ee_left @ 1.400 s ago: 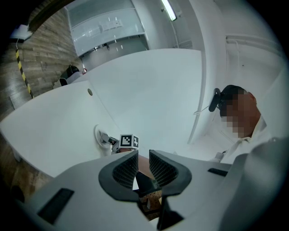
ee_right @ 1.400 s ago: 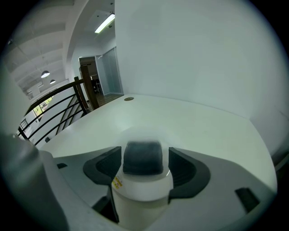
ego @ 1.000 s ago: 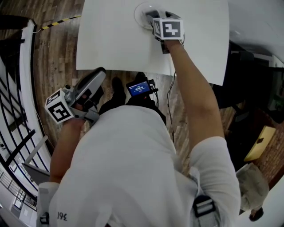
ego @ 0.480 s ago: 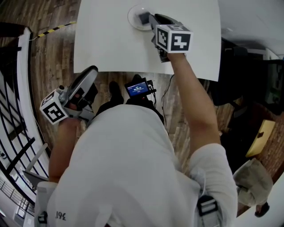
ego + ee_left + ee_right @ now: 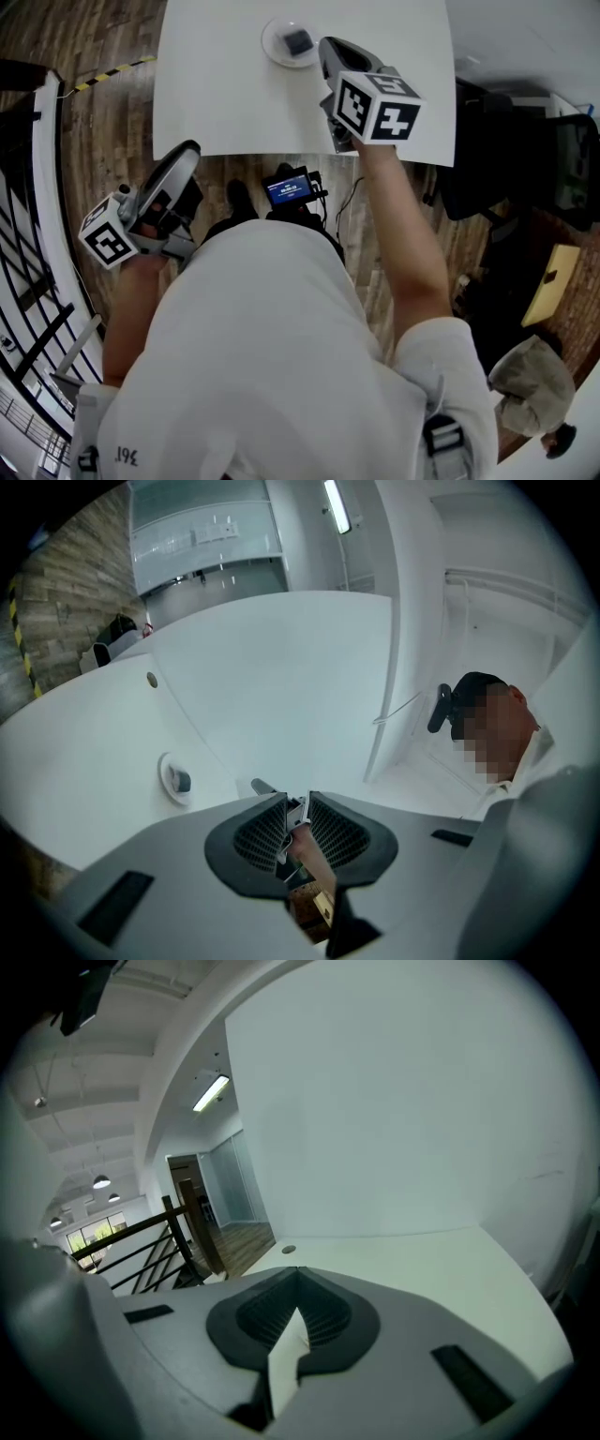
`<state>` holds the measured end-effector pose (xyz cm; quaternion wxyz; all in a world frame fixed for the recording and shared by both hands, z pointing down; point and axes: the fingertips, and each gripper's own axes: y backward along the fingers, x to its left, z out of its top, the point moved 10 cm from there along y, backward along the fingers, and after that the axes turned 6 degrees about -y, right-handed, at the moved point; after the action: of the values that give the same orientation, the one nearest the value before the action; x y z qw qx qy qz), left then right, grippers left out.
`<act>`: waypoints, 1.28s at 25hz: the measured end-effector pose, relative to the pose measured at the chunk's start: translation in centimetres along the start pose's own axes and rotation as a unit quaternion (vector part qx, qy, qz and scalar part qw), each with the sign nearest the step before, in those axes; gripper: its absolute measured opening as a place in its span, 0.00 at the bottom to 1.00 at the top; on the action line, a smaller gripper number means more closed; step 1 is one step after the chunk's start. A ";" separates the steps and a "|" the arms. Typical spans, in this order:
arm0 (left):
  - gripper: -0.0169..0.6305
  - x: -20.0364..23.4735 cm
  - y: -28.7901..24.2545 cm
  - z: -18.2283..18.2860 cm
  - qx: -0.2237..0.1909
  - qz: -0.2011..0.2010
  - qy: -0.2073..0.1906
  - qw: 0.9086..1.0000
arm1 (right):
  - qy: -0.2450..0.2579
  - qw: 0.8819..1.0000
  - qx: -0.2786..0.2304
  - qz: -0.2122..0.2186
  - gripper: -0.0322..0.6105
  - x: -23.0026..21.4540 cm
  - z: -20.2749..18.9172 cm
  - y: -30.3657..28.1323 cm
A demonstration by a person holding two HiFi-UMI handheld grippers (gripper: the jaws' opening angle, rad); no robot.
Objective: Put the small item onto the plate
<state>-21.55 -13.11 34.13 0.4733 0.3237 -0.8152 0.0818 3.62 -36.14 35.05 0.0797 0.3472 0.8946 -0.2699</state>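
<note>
A small dark item (image 5: 298,41) lies on the round white plate (image 5: 277,49) at the far side of the white table (image 5: 225,94). My right gripper (image 5: 328,47) hovers just right of the plate, raised above the table. Its jaws have just been closing, and they stand shut with nothing between them. The right gripper view shows its closed pads (image 5: 298,1312) and bare tabletop, with no plate. My left gripper (image 5: 187,155) hangs off the table's near left edge, jaws together and empty. The left gripper view has the plate (image 5: 169,766) and item (image 5: 182,781) far off at left.
A device with a lit blue screen (image 5: 289,187) sits on the wooden floor below the table's near edge. A black railing (image 5: 37,187) runs along the left. A dark chair (image 5: 572,159) stands to the right of the table.
The right gripper has lifted and drawn back from the plate towards me, and its jaws have closed. The dark item stays on the plate. The left gripper has barely shifted.
</note>
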 end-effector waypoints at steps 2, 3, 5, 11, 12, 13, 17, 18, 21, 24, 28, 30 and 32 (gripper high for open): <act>0.15 -0.5 -0.1 0.1 -0.003 -0.008 -0.001 1.000 | -0.017 1.000 -0.017 0.006 0.05 0.7 0.2 1.6; 0.15 -0.8 -0.1 0.1 -0.004 -0.011 -0.002 1.000 | -0.022 0.999 -0.024 0.010 0.05 1.1 0.2 2.3; 0.15 -1.1 0.0 0.2 -0.005 -0.019 -0.003 1.000 | -0.025 0.999 -0.037 0.018 0.05 2.2 0.3 3.8; 0.15 -1.8 0.1 0.7 -0.004 -0.041 -0.003 0.999 | -0.082 0.992 -0.073 0.067 0.05 5.1 0.8 7.6; 0.15 -1.9 0.0 0.8 -0.005 -0.045 -0.004 0.999 | -0.110 0.987 -0.081 0.082 0.05 5.4 1.0 8.2; 0.15 -2.0 -0.2 1.0 -0.006 -0.049 -0.005 0.999 | -0.137 0.982 -0.089 0.096 0.05 5.6 1.1 8.8; 0.15 -2.9 -1.1 1.5 -0.003 -0.071 -0.007 0.997 | -0.180 0.969 -0.113 0.123 0.05 6.4 2.2 10.7; 0.15 -3.1 -1.2 1.5 -0.001 -0.077 -0.007 0.997 | -0.180 0.968 -0.118 0.127 0.05 6.6 2.3 11.0; 0.15 -3.4 -1.9 1.1 0.009 -0.090 -0.007 0.996 | -0.170 0.968 -0.132 0.128 0.05 6.8 2.6 11.9; 0.15 -3.5 -2.6 0.3 0.023 -0.096 -0.003 0.995 | -0.165 0.968 -0.142 0.125 0.05 6.4 2.7 12.7; 0.15 -3.5 -3.1 0.0 0.045 -0.106 0.001 0.993 | -0.162 0.968 -0.152 0.120 0.05 6.4 2.8 13.5; 0.15 -3.7 -3.3 0.0 0.053 -0.112 0.002 0.992 | -0.164 0.967 -0.154 0.119 0.05 6.5 2.7 13.8; 0.15 -3.8 -3.4 -0.1 0.059 -0.117 0.003 0.991 | -0.169 0.966 -0.152 0.125 0.05 6.6 2.5 14.0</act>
<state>-18.13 -14.06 30.46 0.4621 0.4441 -0.7640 0.0743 7.92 -25.06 24.80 0.3148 0.3892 0.8481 -0.1736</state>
